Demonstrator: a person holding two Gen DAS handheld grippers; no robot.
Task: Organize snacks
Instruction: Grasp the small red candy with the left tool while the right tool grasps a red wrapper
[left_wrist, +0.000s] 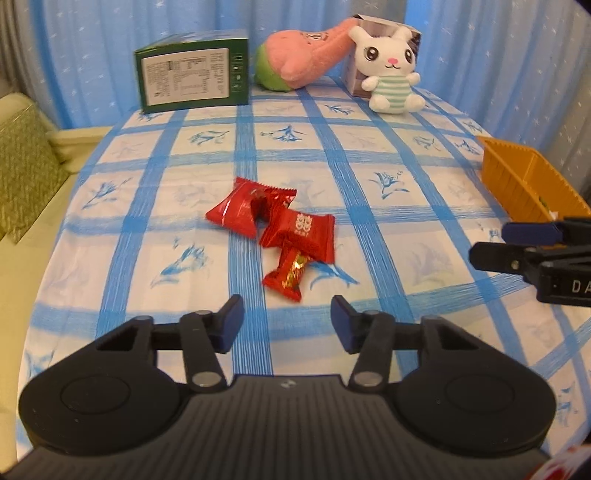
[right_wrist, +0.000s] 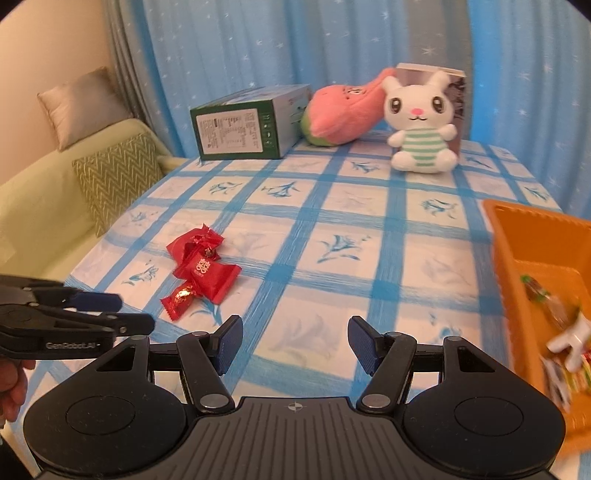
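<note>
1. Three red candies (left_wrist: 280, 229) lie in a little pile near the middle of the table, touching each other.
2. The table wears a blue and white checked tablecloth (left_wrist: 332, 147) with flower prints.
3. The left gripper (left_wrist: 287, 324) hangs just in front of the candies. Its jaws are apart and nothing is between them.
4. The right gripper (right_wrist: 295, 343) is over bare cloth, beside the left one. Its jaws are apart too, and hold nothing.
5. An orange basket (right_wrist: 517, 236) sits at the table's right edge, well apart from the candies. Some wrapped snacks (right_wrist: 565, 354) lie inside it, too blurry to name.
6. At the far edge stand a green box (left_wrist: 192, 72), a pink plush toy (left_wrist: 306, 55), and a white plush bunny (left_wrist: 391, 70) leaning on a small box (left_wrist: 373, 26).
7. Blue curtains with stars (right_wrist: 295, 37) hang behind.
</note>
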